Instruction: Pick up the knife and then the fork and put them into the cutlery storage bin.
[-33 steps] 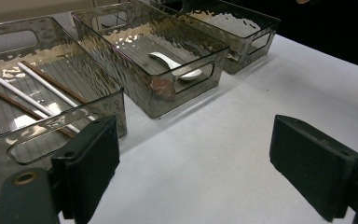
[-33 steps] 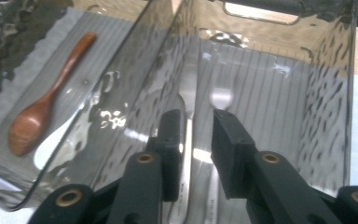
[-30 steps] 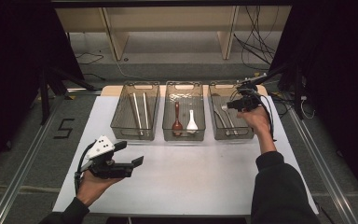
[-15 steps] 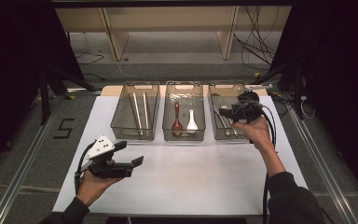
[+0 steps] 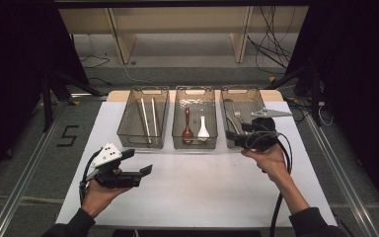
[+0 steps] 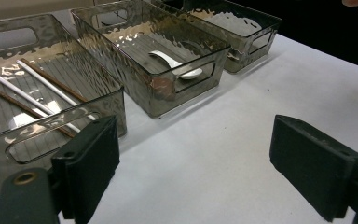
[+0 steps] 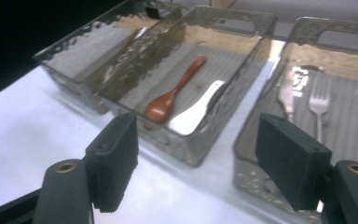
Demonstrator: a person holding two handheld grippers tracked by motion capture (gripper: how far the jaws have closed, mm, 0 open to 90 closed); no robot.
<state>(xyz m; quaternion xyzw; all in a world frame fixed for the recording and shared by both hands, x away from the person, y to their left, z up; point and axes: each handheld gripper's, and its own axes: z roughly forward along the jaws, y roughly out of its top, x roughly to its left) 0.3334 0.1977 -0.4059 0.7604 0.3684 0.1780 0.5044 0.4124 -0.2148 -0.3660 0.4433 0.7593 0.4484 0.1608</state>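
Three smoky clear bins stand in a row on the white table. The left bin holds chopsticks; the middle bin holds a red-brown spoon and a white spoon; the right bin holds a fork and a knife. My right gripper hovers over the near end of the right bin; its jaws have just been opening and hold nothing. My left gripper is open and empty, low over the table's near left part, facing the bins.
A wooden shelf frame and loose cables lie on the floor beyond the table. Metal rails run along both sides. White table surface stretches between the bins and the hands.
My right gripper has drawn back from the far part of the right bin to its near end, and its jaws have opened wide. The left hand has stayed put.
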